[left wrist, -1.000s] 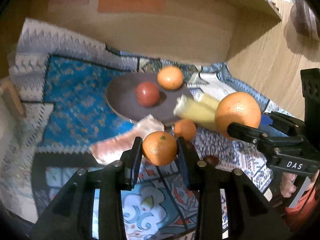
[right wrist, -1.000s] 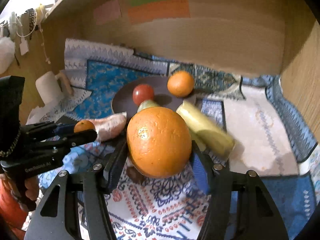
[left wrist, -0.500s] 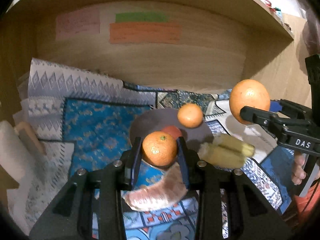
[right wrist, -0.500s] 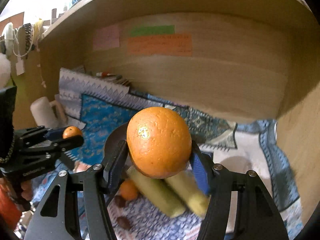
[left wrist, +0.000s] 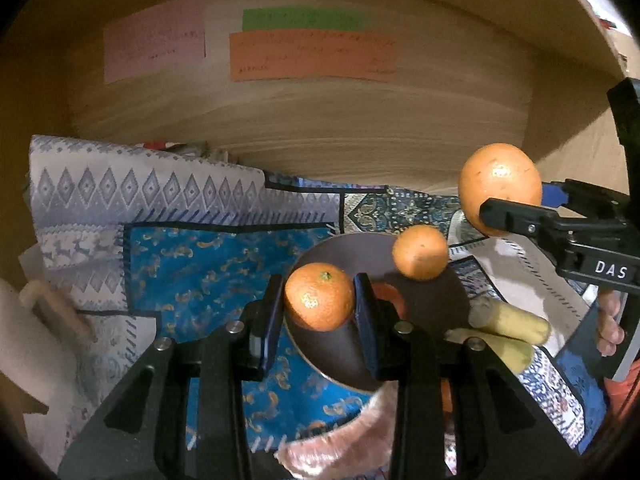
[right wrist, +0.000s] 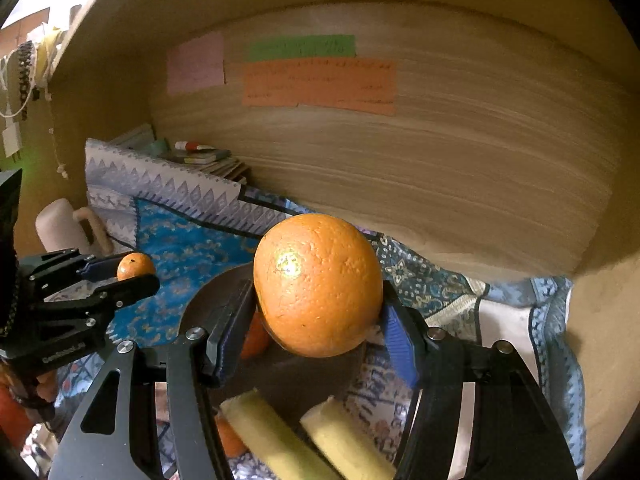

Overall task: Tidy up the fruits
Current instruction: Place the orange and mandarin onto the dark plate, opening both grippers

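Both grippers have come up off the cloth since a second ago, and the wooden back wall with its paper notes now fills the upper half of each view.

Far left, a pale roll (left wrist: 16, 344) sits at the cloth's (left wrist: 192, 264) edge, same place as before. Next along, the left gripper (left wrist: 318, 298) hangs above the near-left rim of the plate (left wrist: 344, 248). Its jaws are closed to fruit width on the mandarin (left wrist: 319, 297), which sits squarely between the pads, stem end up, clear of the plate. A second ago that mandarin hung low over the grapefruit slice (left wrist: 336, 448); now the slice lies under the gripper at the bottom edge, off the plate.

On the plate, the tomato (left wrist: 386, 296) peeks out just behind the left gripper's right finger, mostly hidden. A second mandarin (left wrist: 420, 253) rests on the plate's far-right side, unmoved.

Right of the plate, two bananas (left wrist: 508, 322) lie side by side on the cloth, just off the rim.

Then the right gripper (right wrist: 318, 320): its jaws are spread wide and clamped on the big orange (right wrist: 318, 285), which bulges above the pads. Earlier it hung low over the cloth by the bananas; now it rides above the plate's right side, higher than the left gripper's mandarin. In the right wrist view, another small orange fruit (right wrist: 230, 436) lies low on the cloth left of the bananas.
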Action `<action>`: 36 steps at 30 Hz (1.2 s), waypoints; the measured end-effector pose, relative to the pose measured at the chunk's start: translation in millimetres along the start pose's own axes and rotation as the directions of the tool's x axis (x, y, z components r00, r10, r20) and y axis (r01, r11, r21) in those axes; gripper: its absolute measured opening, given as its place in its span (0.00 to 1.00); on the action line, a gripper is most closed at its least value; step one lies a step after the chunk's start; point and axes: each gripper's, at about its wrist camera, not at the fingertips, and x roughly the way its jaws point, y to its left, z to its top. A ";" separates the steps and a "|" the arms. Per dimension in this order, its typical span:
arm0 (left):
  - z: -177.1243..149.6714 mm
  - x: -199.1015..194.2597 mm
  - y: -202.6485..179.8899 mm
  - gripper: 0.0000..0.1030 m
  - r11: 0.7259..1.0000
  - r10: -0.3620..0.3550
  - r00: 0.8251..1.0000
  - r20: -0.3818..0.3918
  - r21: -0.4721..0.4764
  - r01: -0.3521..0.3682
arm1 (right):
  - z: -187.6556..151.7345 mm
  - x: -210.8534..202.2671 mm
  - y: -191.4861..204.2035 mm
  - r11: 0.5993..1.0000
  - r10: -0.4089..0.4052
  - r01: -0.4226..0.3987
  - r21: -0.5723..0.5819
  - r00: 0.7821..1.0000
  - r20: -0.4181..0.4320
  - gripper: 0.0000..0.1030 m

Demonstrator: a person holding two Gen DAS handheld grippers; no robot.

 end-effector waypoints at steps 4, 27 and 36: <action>7.1 12.2 2.4 0.33 1.000 0.010 1.000 -0.010 0.014 -0.010 | 7.8 15.7 -0.7 1.000 0.005 -0.005 -0.021 1.000 -0.021 0.56; 0.3 96.3 17.6 0.33 0.995 -0.089 0.975 -0.206 0.019 0.095 | 18.6 113.0 19.5 0.988 0.048 -0.085 -0.129 0.963 -0.266 0.56; -1.2 104.2 25.3 0.54 0.996 -0.090 0.974 -0.208 -0.011 0.090 | 16.9 119.3 33.4 0.977 0.055 -0.110 -0.182 0.958 -0.282 0.55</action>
